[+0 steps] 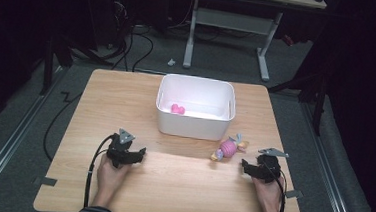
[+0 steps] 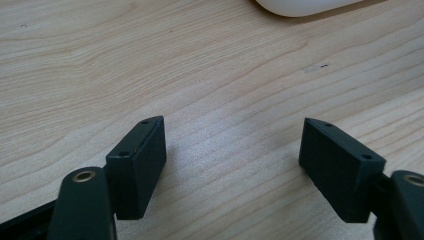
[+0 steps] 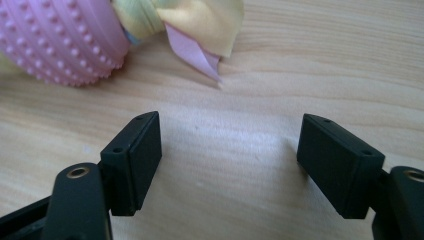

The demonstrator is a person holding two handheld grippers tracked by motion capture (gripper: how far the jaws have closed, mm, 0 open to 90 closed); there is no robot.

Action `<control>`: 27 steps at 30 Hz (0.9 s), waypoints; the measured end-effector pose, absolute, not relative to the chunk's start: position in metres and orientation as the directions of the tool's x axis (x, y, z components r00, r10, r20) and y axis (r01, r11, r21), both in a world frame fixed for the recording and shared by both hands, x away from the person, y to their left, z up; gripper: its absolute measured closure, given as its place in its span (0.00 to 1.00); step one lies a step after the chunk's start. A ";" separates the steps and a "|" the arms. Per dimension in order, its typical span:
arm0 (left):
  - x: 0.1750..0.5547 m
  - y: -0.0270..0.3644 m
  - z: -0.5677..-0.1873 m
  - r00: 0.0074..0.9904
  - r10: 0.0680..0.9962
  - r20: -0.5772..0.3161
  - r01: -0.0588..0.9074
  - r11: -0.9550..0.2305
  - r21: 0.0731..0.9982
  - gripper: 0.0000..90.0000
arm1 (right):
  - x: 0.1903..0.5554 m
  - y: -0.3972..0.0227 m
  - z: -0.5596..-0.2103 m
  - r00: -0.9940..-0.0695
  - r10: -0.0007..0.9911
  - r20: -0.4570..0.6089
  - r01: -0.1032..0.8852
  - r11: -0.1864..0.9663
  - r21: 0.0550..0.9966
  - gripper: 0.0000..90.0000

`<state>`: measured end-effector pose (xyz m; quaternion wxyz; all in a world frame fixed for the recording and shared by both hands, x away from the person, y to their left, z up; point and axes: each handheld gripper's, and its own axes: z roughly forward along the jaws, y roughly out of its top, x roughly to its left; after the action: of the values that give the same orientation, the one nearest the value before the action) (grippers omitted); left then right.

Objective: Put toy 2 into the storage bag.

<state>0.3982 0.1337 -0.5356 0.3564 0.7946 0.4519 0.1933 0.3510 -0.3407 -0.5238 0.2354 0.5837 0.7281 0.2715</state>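
A pink knobbly ball toy (image 1: 228,148) with yellow and lilac ribbon tails lies on the wooden table (image 1: 126,101), just in front of the white bin (image 1: 194,124). A small pink object (image 1: 178,109) lies inside the bin. My right gripper (image 1: 245,165) rests on the table a little to the right of the toy, and in the right gripper view its jaws (image 3: 230,142) stand open over bare wood, with the toy (image 3: 60,40) just beyond the left jaw. My left gripper (image 1: 141,153) sits at the front left, open (image 2: 232,145) with nothing between its jaws.
The bin's rounded corner (image 2: 305,6) shows at the top of the left gripper view. A desk frame (image 1: 229,23) and cables stand on the floor beyond the table's far edge. Bare wood lies between the two grippers.
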 end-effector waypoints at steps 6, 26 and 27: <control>0.398 0.134 -0.536 0.517 0.856 -0.016 0.580 -0.337 0.742 0.30 | 0.338 -0.340 -0.516 -0.236 0.971 -0.041 0.708 0.201 0.677 0.29; 0.398 0.134 -0.536 0.517 0.856 -0.014 0.580 -0.338 0.741 0.30 | 0.342 -0.306 -0.484 -0.412 0.909 -0.064 0.640 0.339 0.690 0.24; 0.398 0.134 -0.536 0.517 0.856 -0.014 0.580 -0.338 0.742 0.30 | 0.344 -0.304 -0.482 -0.418 0.907 -0.061 0.640 0.341 0.689 0.24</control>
<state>0.3980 0.1336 -0.5357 0.3564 0.7945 0.4518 0.1939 0.3435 -0.3040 -0.4823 0.2243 0.4908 0.7875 0.2976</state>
